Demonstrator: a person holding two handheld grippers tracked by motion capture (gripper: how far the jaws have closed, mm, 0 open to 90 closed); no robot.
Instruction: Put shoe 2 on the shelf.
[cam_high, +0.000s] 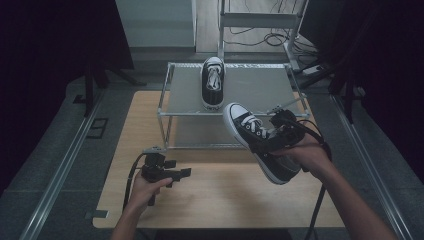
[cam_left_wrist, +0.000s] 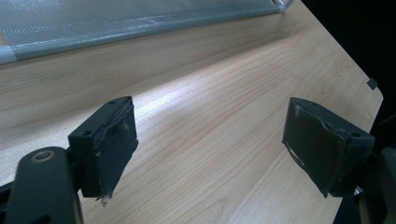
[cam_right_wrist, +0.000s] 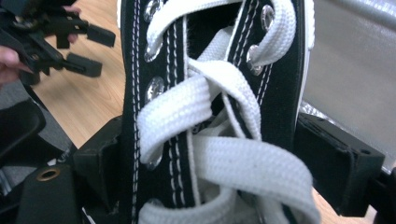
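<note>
Right hand-held gripper (cam_high: 274, 134) clamped across laced upper of shoe (cam_high: 252, 140), held tilted above table (cam_high: 210, 195), by rack (cam_high: 250, 87). Left hand-held gripper (cam_high: 172, 174) apart, empty. Level sole, set beside shelved shoe (cam_high: 212, 82).

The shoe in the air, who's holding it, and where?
The right gripper is clamped on the black sneaker across its laced upper. The left gripper holds nothing.

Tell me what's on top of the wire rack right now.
One black-and-white sneaker stands on the rack's top shelf, toe pointing away. The right gripper holds the second sneaker in front of the rack, covering part of the shelf's front right edge.
</note>
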